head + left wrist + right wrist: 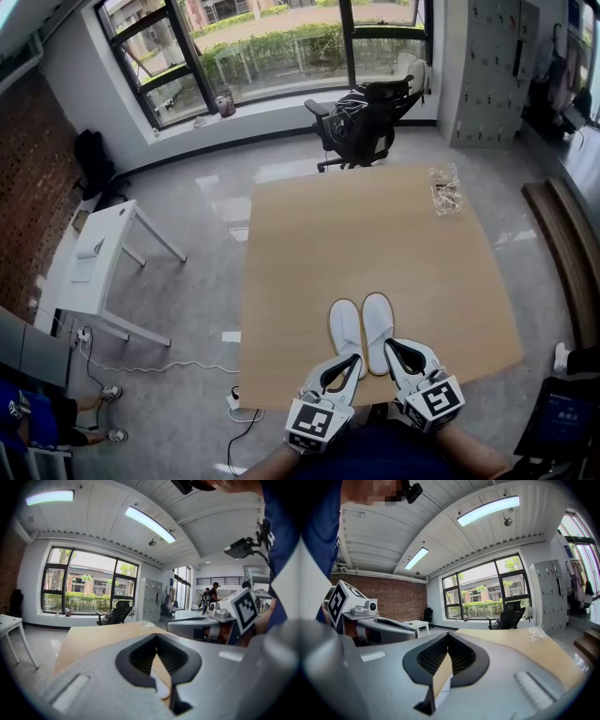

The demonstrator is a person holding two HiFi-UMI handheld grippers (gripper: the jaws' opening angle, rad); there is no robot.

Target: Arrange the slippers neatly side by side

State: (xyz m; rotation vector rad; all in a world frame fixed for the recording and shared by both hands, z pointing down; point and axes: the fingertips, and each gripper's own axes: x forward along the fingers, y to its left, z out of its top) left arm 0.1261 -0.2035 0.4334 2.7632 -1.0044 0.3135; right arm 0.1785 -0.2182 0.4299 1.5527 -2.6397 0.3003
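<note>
At the table [281,281] edge, slippers [345,328] lie parallel, pointing away; left gripper [353,362] and right gripper [390,346] fingers closed.

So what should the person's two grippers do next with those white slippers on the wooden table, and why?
Probably just draw both back towards the person. The two white fabric slippers already lie parallel and close together, toes pointing away, on the light wooden table. The left gripper and right gripper are shut and empty by the heels.
</note>
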